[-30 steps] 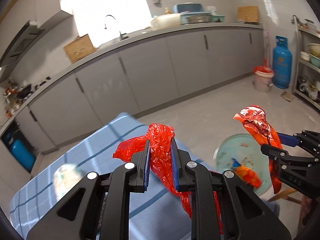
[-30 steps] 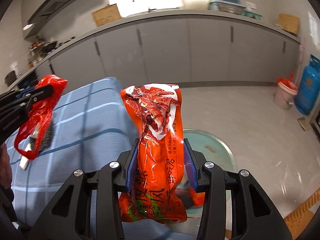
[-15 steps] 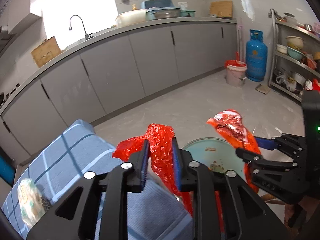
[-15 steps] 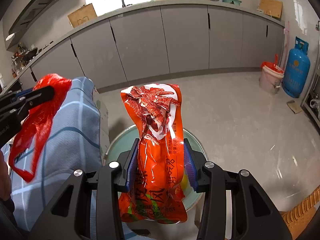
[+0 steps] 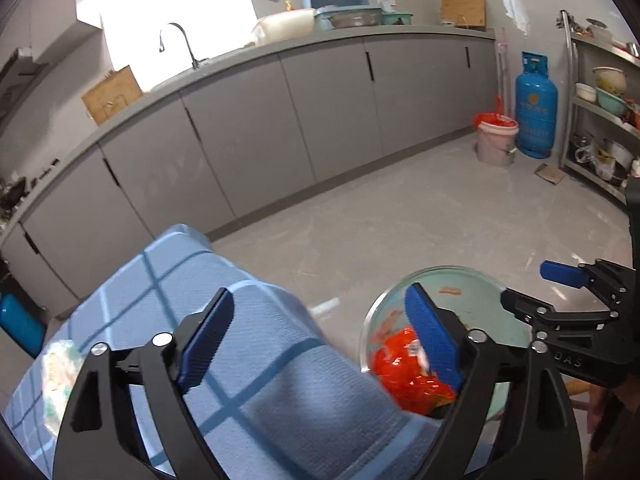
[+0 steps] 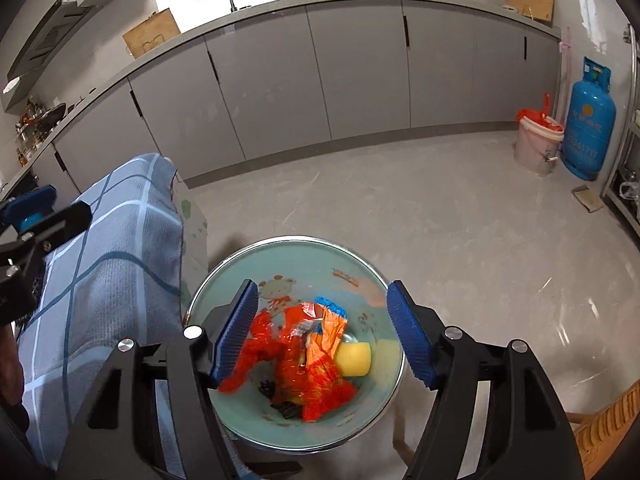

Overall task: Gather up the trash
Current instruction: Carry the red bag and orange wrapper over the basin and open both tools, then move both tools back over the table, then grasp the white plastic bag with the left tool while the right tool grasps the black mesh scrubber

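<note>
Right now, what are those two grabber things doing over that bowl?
A person is tidying up trash with a grabber in each hand. Both the left gripper and the right gripper are open and hold nothing. The red plastic bag and the orange snack wrapper lie in the green bowl, beside a yellow sponge-like piece. The bowl sits just past the edge of the blue checked cloth. Another wrapper still lies on that cloth.

Grey kitchen cabinets [image 6: 360,80], pale concrete floor [image 6: 440,220], bright window [image 5: 172,12], blue gas cylinder [image 6: 588,120]
</note>
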